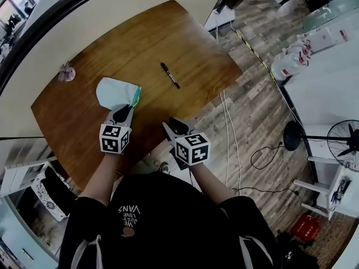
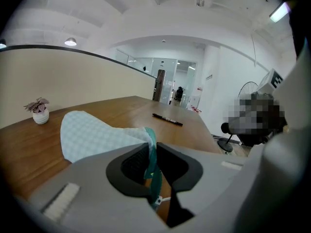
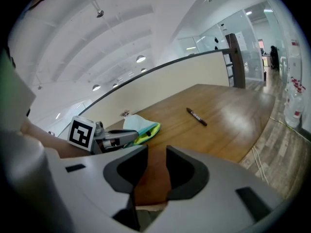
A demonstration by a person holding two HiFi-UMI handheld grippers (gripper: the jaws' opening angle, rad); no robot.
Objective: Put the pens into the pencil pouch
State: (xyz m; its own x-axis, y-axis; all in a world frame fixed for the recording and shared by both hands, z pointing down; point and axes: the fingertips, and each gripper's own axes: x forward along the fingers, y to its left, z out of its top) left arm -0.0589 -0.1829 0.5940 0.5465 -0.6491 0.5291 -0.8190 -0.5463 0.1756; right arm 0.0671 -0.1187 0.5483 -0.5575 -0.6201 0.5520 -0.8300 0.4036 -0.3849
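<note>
Tabletop [image 1: 140, 43] of brown wood, read left to right.

Far left: small potted plant [image 1: 66, 72], no part of the task.

Next: pencil pouch [image 1: 116, 92], pale checked fabric with a teal zip edge [image 1: 136, 97], lying near the table's near edge. The right gripper view shows a yellow-green lining at its mouth, so the mouth appears at least partly open.

Left gripper [image 1: 123, 112]: jaws clenched on the pouch's teal edge, the band pinched between the pads.

Right gripper [image 1: 174, 124]: jaws apart and released, only bare wood between them. It hovers just beside the left gripper, over the near edge of the table.

Right of both: one black pen [image 1: 170, 75], lying on the wood well apart from the pouch and from either gripper. No other pen is visible.

Step in hand, as judged: steadying the pouch by its opening, with no pen yet collected.

Next move, as judged: the right gripper must reach forward to the pen, set its jaws across the barrel and close. It then carries the pen to the held mouth.
</note>
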